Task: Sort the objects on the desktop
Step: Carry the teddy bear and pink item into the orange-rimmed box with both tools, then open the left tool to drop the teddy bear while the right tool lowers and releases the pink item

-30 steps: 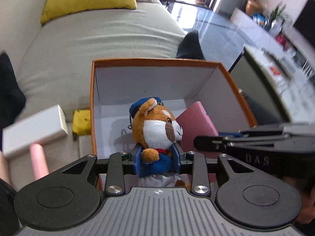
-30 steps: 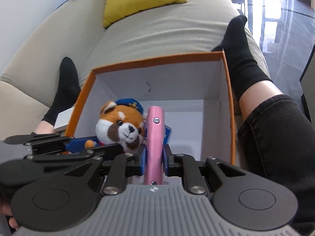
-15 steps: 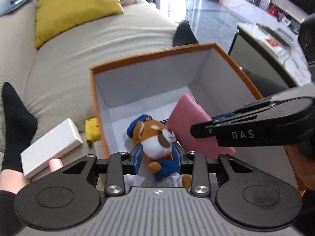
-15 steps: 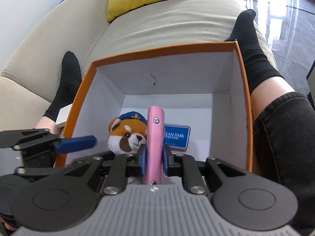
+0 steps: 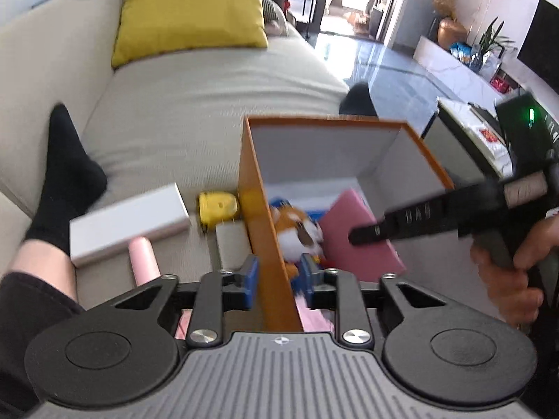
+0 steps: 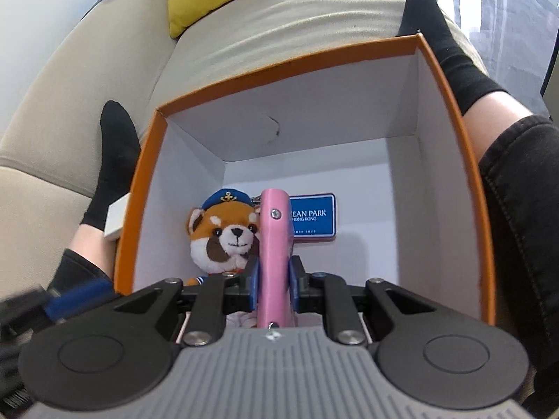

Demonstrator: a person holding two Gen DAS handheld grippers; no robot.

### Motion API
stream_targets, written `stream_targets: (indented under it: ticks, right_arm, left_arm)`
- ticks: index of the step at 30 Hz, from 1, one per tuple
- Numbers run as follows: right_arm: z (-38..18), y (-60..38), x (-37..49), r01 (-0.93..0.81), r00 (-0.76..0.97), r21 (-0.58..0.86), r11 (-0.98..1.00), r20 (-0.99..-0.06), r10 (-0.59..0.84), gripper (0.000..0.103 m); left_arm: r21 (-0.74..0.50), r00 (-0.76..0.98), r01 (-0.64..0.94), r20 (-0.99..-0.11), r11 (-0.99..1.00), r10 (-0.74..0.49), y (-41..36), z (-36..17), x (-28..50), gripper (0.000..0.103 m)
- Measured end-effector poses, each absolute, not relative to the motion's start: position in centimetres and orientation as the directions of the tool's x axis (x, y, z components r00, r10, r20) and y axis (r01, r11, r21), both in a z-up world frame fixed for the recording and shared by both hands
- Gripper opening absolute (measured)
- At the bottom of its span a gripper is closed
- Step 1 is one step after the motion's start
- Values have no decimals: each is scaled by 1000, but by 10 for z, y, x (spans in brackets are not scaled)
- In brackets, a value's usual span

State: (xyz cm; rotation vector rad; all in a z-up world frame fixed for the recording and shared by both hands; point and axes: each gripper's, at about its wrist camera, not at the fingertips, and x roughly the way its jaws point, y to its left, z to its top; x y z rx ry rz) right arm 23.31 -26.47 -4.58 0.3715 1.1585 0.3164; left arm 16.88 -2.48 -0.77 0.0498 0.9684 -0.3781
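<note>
An orange box (image 5: 255, 188) with white inner walls stands on the sofa between a person's legs. A fox plush in a blue cap (image 6: 227, 241) sits inside it at the left, free of any gripper. My left gripper (image 5: 278, 276) straddles the box's left wall. Its jaws are closing, with only that wall between the blue pads, and the pads do not press on it. My right gripper (image 6: 273, 279) is shut on a flat pink case (image 6: 274, 237), held on edge inside the box beside the plush. A blue tag (image 6: 312, 220) lies behind the case.
Left of the box on the sofa lie a white box (image 5: 129, 216), a yellow toy (image 5: 218, 206), a small white block (image 5: 232, 244) and a pink cylinder (image 5: 143, 262). Legs in black socks (image 6: 115, 160) flank the box. A yellow cushion (image 5: 188, 10) lies far back.
The left gripper let go of the plush, which now sits in the box, then drew back and left over the box wall. The right gripper sank deeper with the pink case.
</note>
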Motion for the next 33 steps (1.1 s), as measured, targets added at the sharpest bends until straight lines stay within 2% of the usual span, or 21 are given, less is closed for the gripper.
stream_targets:
  ticks: [2,4,16,21,33]
  right_arm:
    - [-45,-260,233,-49,365,439,897,-828,425,19]
    - [-46,-256,233,-47,352,444,895,-831,431,20]
    - [-46,-258,219,-53,366,393,918,-848,384,19]
    - [-45,-271,192,-29,352,368,929,-866,355,19]
    - [-56,-248,152,8,252,395,919,-890,380,19]
  left_arm:
    - [-155,486,341,-815,927,-315,-23,-11,169,16]
    - [-163,484,344,-813,925,-324,-22,-14,165,15]
    - [-207,511,307,-788,929,-345,-10,-13,157,16]
    - [-190,549,302,-767,934,-333,-5,-5,145,16]
    - [-268,550,242,-754,933,-359,17,-11,120,16]
